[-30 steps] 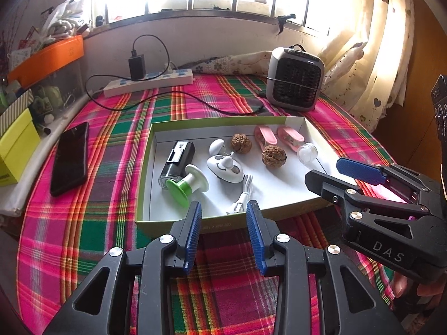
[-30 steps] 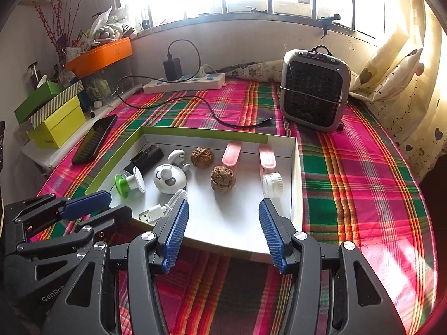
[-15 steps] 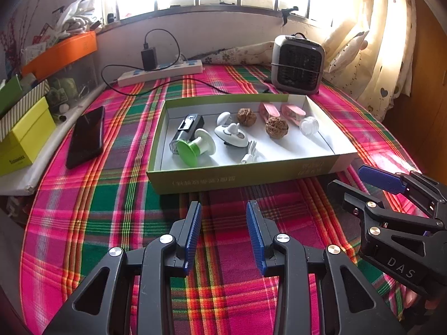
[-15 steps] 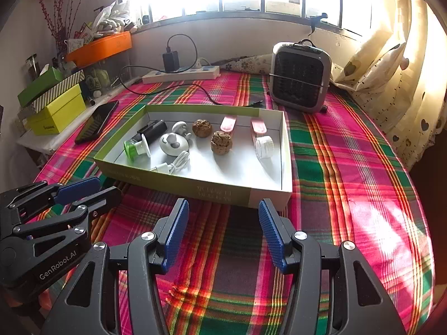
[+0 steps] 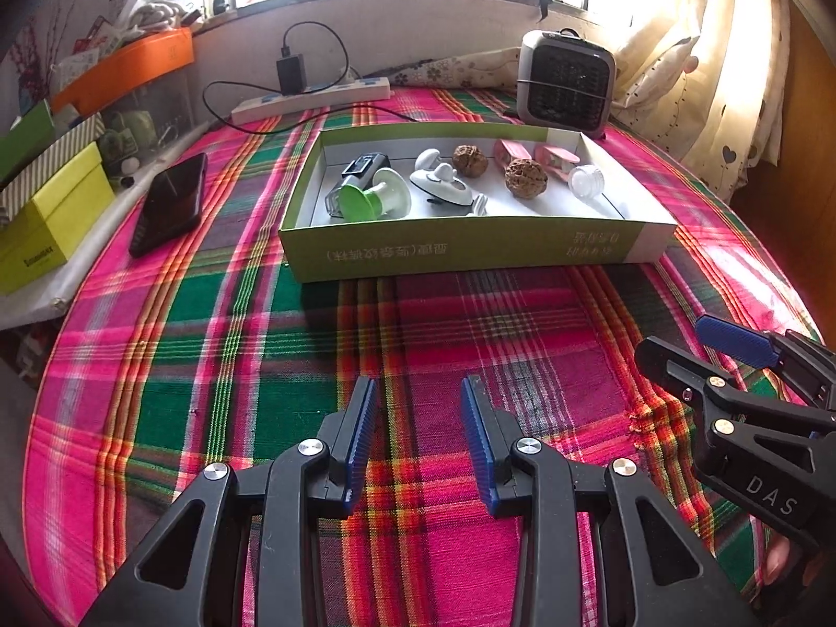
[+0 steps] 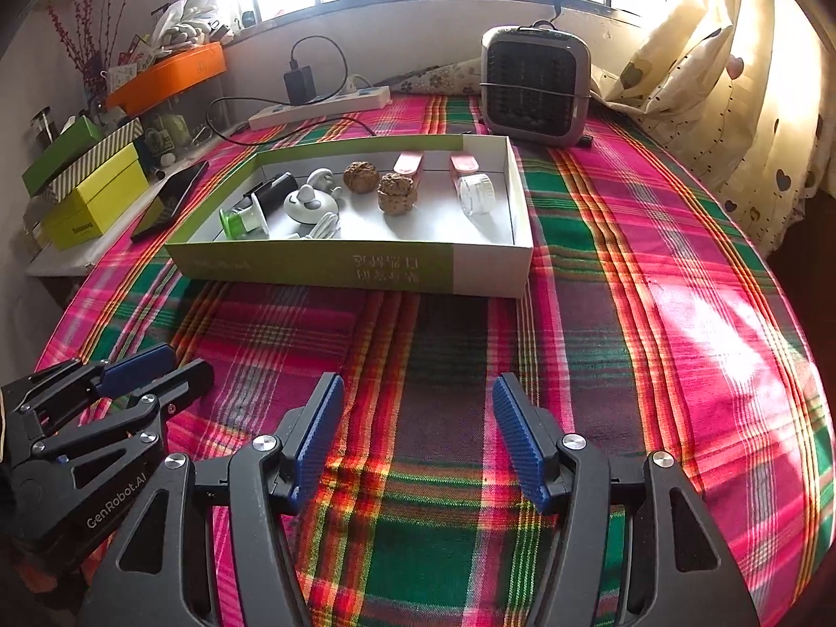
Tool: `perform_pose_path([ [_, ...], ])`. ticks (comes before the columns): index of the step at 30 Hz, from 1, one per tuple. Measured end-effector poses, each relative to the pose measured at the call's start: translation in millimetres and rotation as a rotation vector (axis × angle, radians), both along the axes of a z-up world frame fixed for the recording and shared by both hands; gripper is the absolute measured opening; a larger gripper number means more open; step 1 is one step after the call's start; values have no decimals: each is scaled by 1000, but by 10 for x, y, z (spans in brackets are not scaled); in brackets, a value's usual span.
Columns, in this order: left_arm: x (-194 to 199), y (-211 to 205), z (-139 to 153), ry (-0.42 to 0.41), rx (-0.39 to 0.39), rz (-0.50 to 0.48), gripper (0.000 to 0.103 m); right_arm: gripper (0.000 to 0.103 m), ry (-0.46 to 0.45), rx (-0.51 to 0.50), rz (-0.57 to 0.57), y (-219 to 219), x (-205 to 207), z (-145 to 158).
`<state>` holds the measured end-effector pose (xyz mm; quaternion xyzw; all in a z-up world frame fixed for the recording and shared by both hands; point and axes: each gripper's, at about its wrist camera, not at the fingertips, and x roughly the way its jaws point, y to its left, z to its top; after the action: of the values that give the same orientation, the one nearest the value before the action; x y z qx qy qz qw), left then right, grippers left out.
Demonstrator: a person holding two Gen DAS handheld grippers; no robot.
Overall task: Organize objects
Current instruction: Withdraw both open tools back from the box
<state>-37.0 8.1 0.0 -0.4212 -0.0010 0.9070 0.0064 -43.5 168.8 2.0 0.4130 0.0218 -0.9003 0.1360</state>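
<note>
Left wrist view | left gripper (image 5: 418,439): jaws parted, empty | right gripper (image 6: 418,439): jaws wide, empty | box (image 5: 470,251): far centre on tablecloth (image 5: 261,366), long axis left-right, straight ahead, holds small items | grippers equally distant

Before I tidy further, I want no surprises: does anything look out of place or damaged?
Mostly tidy. The tablecloth has a small frayed tear near the front edge. The phone lies outside the box.

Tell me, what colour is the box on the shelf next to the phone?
The box is yellow-green, clearest in the right wrist view, beside the black phone.
</note>
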Motion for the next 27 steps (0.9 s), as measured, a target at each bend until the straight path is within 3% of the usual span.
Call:
perform_pose_path([
  [12, 43, 39, -3, 16, -13, 37, 32, 60, 0, 16, -20, 15, 99, -60],
  [19, 82, 62, -19, 38, -13, 53, 35, 68, 19, 41, -11, -1, 158, -87],
  [27, 90, 68, -19, 44, -13, 48, 37, 69, 36, 44, -24, -8, 170, -93],
])
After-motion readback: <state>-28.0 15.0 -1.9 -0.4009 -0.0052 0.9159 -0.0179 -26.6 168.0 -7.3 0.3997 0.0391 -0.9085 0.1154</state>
